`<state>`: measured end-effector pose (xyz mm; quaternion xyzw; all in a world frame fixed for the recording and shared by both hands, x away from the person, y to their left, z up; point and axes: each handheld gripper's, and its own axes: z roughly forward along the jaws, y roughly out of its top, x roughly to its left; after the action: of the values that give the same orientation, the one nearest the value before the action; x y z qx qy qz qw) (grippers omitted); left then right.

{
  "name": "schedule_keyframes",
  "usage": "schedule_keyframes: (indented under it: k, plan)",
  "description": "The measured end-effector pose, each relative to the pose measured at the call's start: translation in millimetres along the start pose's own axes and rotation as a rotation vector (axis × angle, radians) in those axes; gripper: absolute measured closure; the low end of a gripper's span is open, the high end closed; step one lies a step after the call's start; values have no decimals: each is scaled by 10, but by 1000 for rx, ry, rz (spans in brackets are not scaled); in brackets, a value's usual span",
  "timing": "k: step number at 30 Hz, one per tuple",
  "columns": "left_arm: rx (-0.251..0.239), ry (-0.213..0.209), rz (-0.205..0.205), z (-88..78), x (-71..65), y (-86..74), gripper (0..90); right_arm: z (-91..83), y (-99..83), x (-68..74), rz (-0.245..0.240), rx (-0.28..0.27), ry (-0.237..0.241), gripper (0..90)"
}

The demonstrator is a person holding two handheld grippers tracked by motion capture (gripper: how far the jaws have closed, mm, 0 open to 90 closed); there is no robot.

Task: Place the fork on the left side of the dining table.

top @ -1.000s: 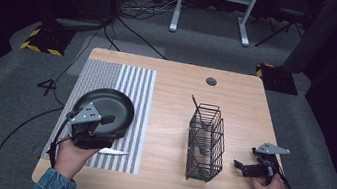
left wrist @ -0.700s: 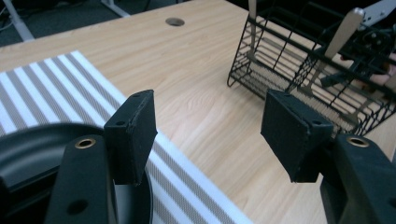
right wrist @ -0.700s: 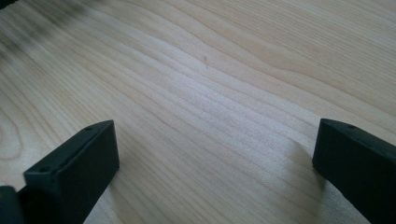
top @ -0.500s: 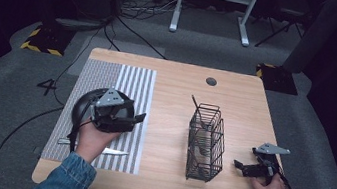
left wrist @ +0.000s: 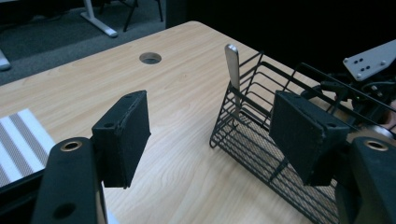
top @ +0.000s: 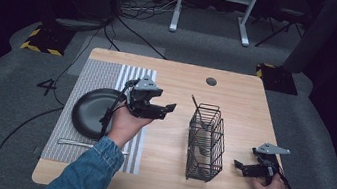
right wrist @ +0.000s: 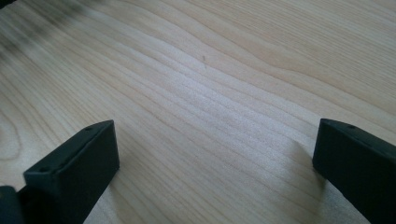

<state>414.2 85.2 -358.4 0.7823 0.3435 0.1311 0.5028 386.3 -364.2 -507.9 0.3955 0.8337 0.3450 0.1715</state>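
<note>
My left gripper [top: 166, 110] hangs above the table between the black plate [top: 89, 111] and the black wire basket [top: 205, 143], pointing at the basket. Its jaws have just been opening further and stand open with nothing between them. In the left gripper view [left wrist: 211, 114] the basket [left wrist: 261, 140] lies just ahead on the right, and a metal utensil handle [left wrist: 232, 60] sticks up from its near corner. That handle [top: 195, 104] rises from the basket's far end in the high view. My right gripper [top: 240, 167] rests open on the table right of the basket, with bare wood between its jaws [right wrist: 215, 140].
The plate sits on a grey striped placemat [top: 96, 76] at the table's left. A metal utensil [top: 75, 144] lies on the mat in front of the plate. A round cable hole [top: 211, 81] is at the table's far side. The other gripper [left wrist: 369, 70] shows beyond the basket.
My left gripper has left the plate and moved right and a little up toward the basket, and its jaws stand wider. The right gripper has stayed where it was.
</note>
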Motion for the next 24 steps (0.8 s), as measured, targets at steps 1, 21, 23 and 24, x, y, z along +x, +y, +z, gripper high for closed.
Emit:
schedule_keyframes:
  k: [1, 21, 23, 24]
  plan:
    - [1, 2, 1, 37, -1, 18, 286, 0, 0, 0, 0, 0, 0, 4]
    - [-39, -68, -69, 646, 44, 149, 277, 0, 0, 0, 0, 0, 0, 4]
    - [-27, -67, -67, 681, 27, 148, 299, 0, 0, 0, 0, 0, 0, 4]
    - [-25, -70, -70, 699, 22, 145, 312, 0, 0, 0, 0, 0, 0, 4]
